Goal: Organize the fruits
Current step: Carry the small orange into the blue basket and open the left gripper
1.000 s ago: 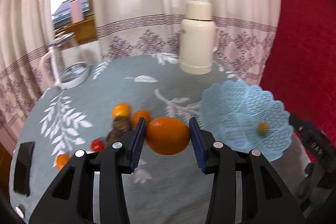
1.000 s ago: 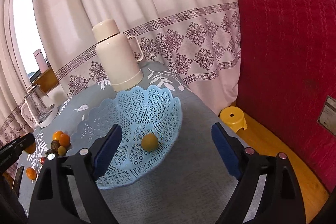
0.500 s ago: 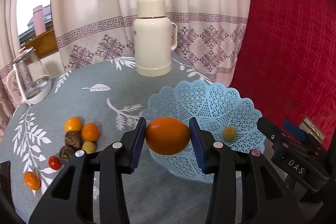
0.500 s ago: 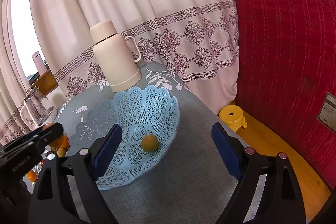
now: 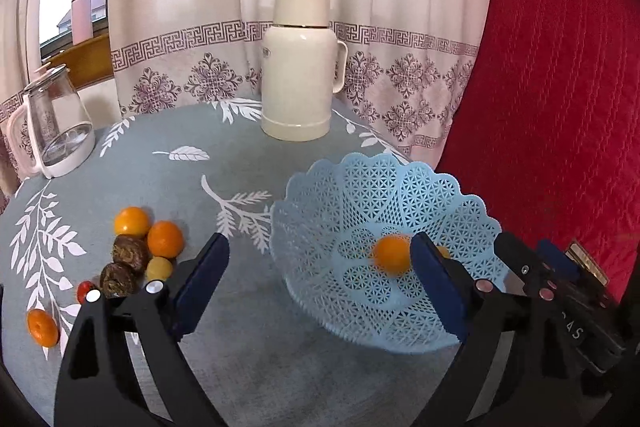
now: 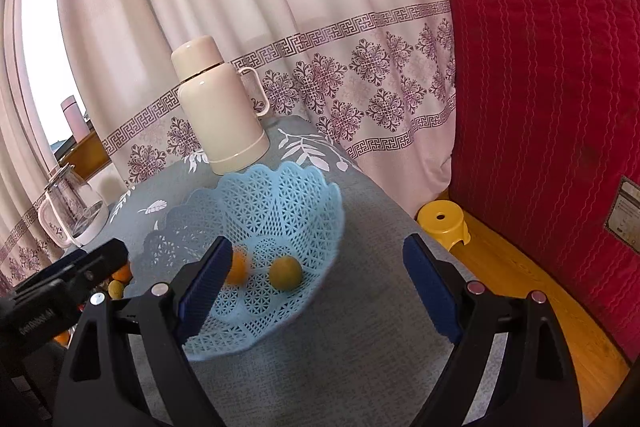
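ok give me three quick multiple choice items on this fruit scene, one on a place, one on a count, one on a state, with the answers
1. Where does the cream flask stand?
A. on the table beyond the blue basket
B. inside the basket
C. on the yellow stool

2. How many fruits lie in the basket?
A. none
B. two
C. five

3. How do the left gripper's jaws stand?
A. clamped on an orange
B. wide apart, nothing between the pads
C. shut on the basket rim

Answers: 1 A, the flask rises behind the basket's far rim. 2 B, the right wrist view shows a blurred orange and a small yellow fruit. 3 B, the jaws have just been opening and the orange sits in the basket.
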A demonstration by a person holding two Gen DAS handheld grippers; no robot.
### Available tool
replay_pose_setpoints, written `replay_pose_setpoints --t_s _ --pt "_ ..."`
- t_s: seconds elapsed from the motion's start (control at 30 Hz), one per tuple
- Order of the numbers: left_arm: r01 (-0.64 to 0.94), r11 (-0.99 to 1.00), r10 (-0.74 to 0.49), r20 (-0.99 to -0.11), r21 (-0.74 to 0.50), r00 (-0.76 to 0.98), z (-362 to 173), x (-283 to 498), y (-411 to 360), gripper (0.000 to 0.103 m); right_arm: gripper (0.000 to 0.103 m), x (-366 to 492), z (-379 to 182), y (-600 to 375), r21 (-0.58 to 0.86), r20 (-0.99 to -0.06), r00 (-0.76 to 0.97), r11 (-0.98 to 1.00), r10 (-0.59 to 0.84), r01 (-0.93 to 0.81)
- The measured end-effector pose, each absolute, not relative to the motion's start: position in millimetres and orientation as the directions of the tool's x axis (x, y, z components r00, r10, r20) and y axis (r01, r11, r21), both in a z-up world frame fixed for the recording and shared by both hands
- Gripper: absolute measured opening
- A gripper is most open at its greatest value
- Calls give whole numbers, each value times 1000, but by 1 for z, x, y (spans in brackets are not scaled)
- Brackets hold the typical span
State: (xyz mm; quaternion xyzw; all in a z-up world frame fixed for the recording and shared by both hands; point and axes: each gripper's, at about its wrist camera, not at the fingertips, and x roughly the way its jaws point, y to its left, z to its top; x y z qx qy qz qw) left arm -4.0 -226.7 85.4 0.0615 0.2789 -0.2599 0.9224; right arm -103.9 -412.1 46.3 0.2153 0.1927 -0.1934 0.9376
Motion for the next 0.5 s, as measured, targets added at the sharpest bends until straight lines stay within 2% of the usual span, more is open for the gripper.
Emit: replay_pose_setpoints --t_s 0.2,0.5 --pt "499 866 -437 -512 -18 739 88 -6 -218 97 87 -103 46 -412 332 -443 851 831 -281 447" --pt "502 861 -477 -461 -76 749 95 -8 -197 97 87 -103 46 -412 329 -440 852 832 -283 447"
